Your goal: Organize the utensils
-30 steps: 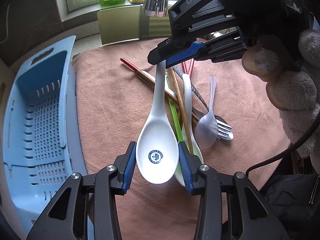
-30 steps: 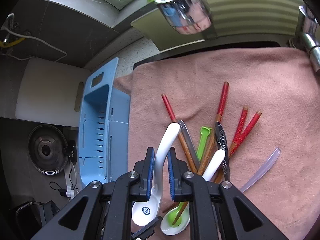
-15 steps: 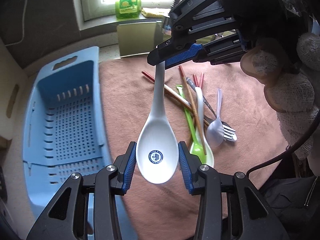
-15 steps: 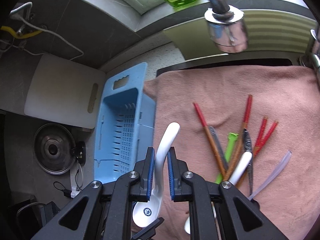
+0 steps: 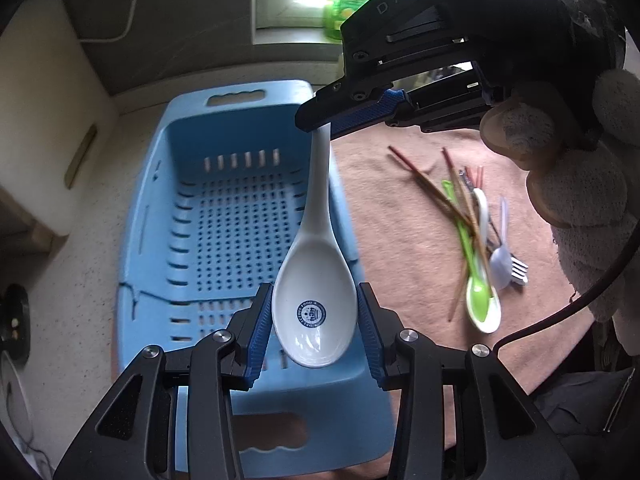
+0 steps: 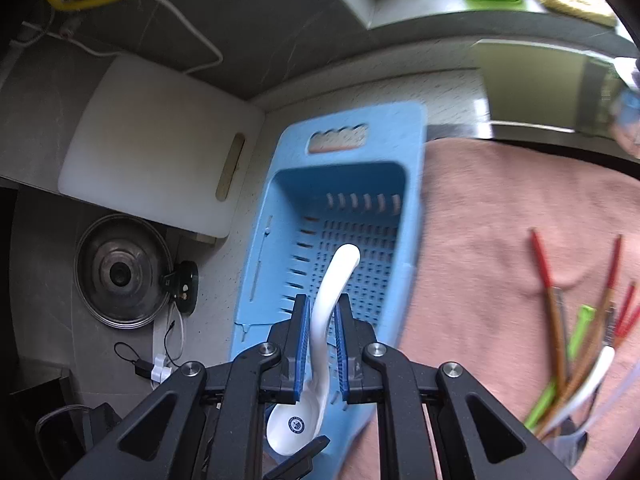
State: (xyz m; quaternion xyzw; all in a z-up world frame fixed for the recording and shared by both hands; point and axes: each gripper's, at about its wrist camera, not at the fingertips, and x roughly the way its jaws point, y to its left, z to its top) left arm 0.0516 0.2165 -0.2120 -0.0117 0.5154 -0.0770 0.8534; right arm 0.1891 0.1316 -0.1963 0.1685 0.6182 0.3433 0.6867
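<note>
Spoon (image 5: 315,280) is now hanging over the blue basket (image 5: 160,208), no longer above the towel (image 5: 404,216); we are carrying it, right gripper (image 6: 322,334) clenching its handle, left gripper (image 5: 314,324) seemingly pinching its bowl.

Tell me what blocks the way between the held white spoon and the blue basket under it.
Nothing visible does. The white soup spoon hangs over the blue basket, whose perforated floor below shows no utensils.

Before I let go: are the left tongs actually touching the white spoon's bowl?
Touching. In the left wrist view both blue pads of the left tongs sit against the white spoon bowl's edges.
</note>
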